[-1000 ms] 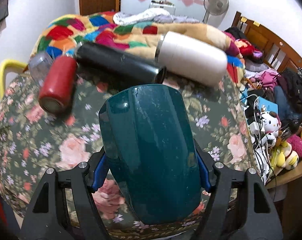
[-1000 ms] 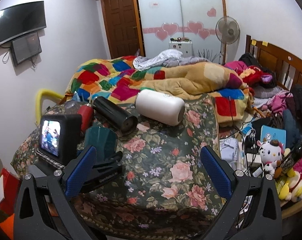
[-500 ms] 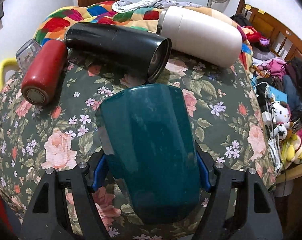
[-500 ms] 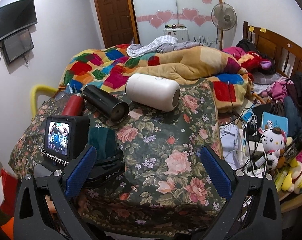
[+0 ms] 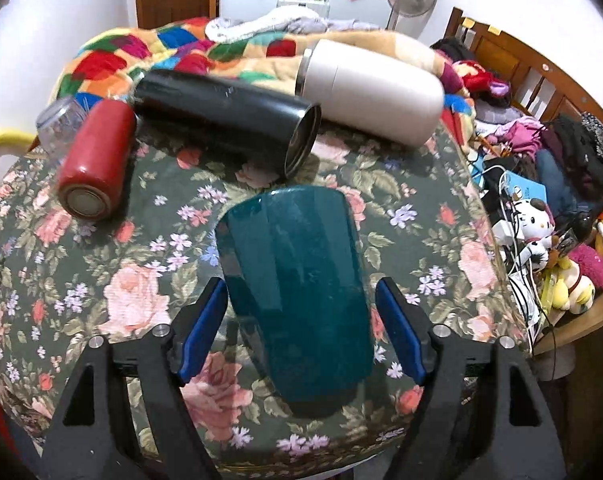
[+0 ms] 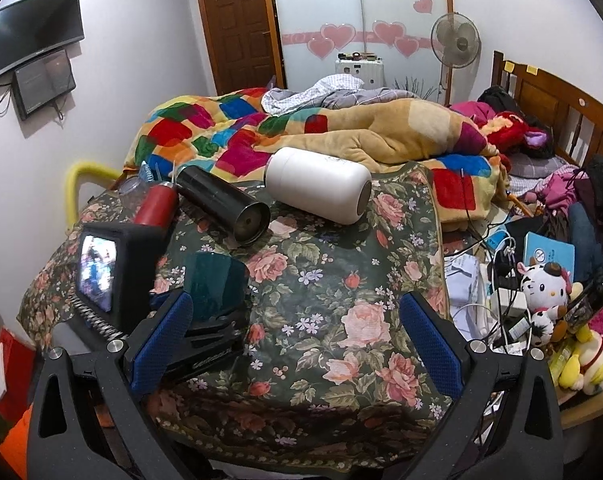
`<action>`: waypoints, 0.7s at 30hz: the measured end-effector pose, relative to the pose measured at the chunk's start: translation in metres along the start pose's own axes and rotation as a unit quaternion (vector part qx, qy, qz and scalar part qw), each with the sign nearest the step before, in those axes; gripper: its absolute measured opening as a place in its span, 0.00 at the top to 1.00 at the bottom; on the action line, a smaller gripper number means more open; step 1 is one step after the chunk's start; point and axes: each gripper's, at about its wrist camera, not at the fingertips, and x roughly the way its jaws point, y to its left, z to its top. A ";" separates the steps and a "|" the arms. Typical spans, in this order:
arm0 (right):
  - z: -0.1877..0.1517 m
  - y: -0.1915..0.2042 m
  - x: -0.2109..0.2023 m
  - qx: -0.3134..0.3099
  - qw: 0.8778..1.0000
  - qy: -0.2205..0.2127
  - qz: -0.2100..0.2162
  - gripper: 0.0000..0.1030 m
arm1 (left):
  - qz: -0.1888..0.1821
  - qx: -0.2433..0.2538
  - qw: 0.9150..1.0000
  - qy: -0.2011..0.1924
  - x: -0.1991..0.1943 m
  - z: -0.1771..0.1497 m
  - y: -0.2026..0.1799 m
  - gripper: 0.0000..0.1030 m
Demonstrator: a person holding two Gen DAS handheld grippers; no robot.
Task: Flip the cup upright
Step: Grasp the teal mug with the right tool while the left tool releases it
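Note:
A dark teal cup (image 5: 297, 292) stands on the floral tablecloth (image 5: 101, 280) between the blue pads of my left gripper (image 5: 301, 332). The pads stand a little apart from the cup's sides, so the gripper is open around it. In the right wrist view the teal cup (image 6: 213, 284) shows at the left, with the left gripper's camera body (image 6: 113, 272) beside it. My right gripper (image 6: 297, 344) is open and empty over the tablecloth, to the right of the cup.
A red bottle (image 5: 97, 164), a black tumbler (image 5: 225, 124) and a white tumbler (image 5: 373, 92) lie on their sides at the far part of the table. A clear cup (image 5: 59, 120) lies behind the red bottle. Plush toys and cables (image 5: 541, 240) crowd the right side.
The left gripper's pads have spread away from the teal cup, letting it go. The left view has tilted up slightly. The right gripper has barely moved.

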 end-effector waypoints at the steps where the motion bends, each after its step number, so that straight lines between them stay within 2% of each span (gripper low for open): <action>1: 0.000 0.000 0.000 0.001 1.000 0.000 0.001 0.00 | 0.000 0.001 1.000 -0.004 -0.005 -0.001 0.000 0.24; 6: 0.001 0.004 0.012 -0.001 1.000 0.016 0.016 0.00 | -0.007 -0.011 0.999 -0.035 -0.038 0.000 0.014 0.22; 10: 0.002 0.010 0.028 0.000 0.999 0.034 0.033 0.00 | 0.026 -0.021 0.998 -0.057 -0.061 0.003 0.034 0.21; 13: 0.005 0.017 0.040 -0.006 0.998 0.040 0.037 0.00 | 0.037 -0.032 0.996 -0.073 -0.074 -0.002 0.053 0.20; 21: 0.008 0.045 0.089 -0.029 0.993 0.088 0.069 0.01 | 0.093 -0.053 0.990 -0.090 -0.092 -0.021 0.099 0.20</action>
